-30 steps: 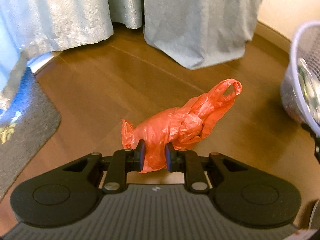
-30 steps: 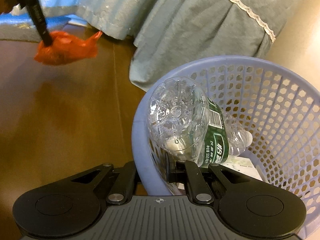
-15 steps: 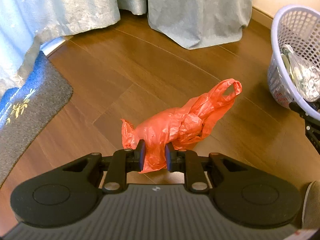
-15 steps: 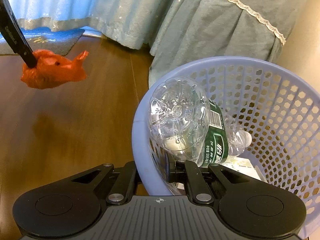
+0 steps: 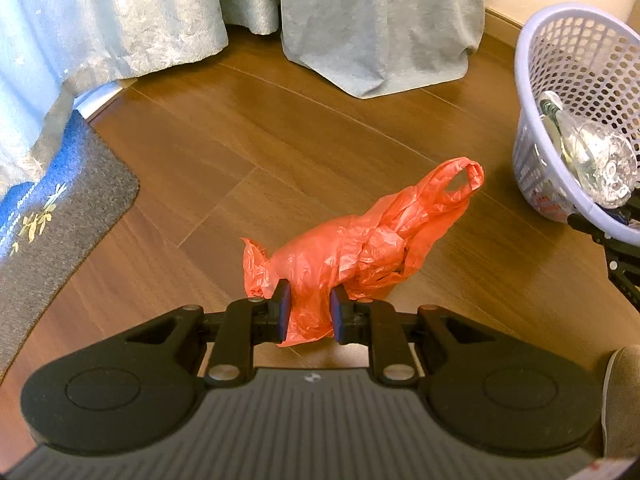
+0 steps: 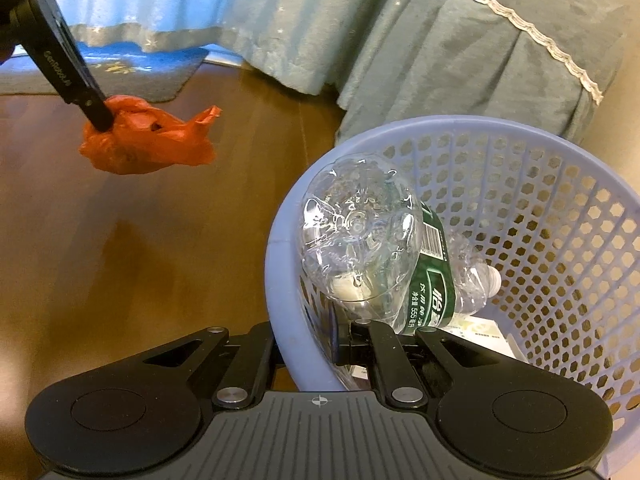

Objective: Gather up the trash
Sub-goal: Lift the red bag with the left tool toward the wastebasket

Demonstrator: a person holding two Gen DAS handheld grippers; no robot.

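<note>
A crumpled orange plastic bag [image 5: 360, 244] hangs above the wooden floor, pinched in my shut left gripper [image 5: 307, 312]. The right wrist view shows the same orange bag [image 6: 144, 144] at upper left, held by the left gripper [image 6: 100, 120]. My right gripper [image 6: 308, 340] is shut on the near rim of a lavender mesh basket [image 6: 280, 264], one finger outside the wall and one inside. A clear plastic bottle [image 6: 368, 240] with a green label lies in the basket on some paper. In the left wrist view the basket [image 5: 576, 80] sits at the right edge.
Pale blue-green curtains [image 5: 380, 20] hang to the floor at the back. A grey and blue mat [image 5: 52, 216] lies at the left. A fabric skirt with lace trim [image 6: 480, 52] drapes behind the basket. Bare wooden floor [image 5: 280, 144] lies between bag and curtains.
The left gripper has carried the orange bag toward the basket: the basket shows more fully in its view, and the bag looms larger in the right wrist view. Both grips are unchanged.
</note>
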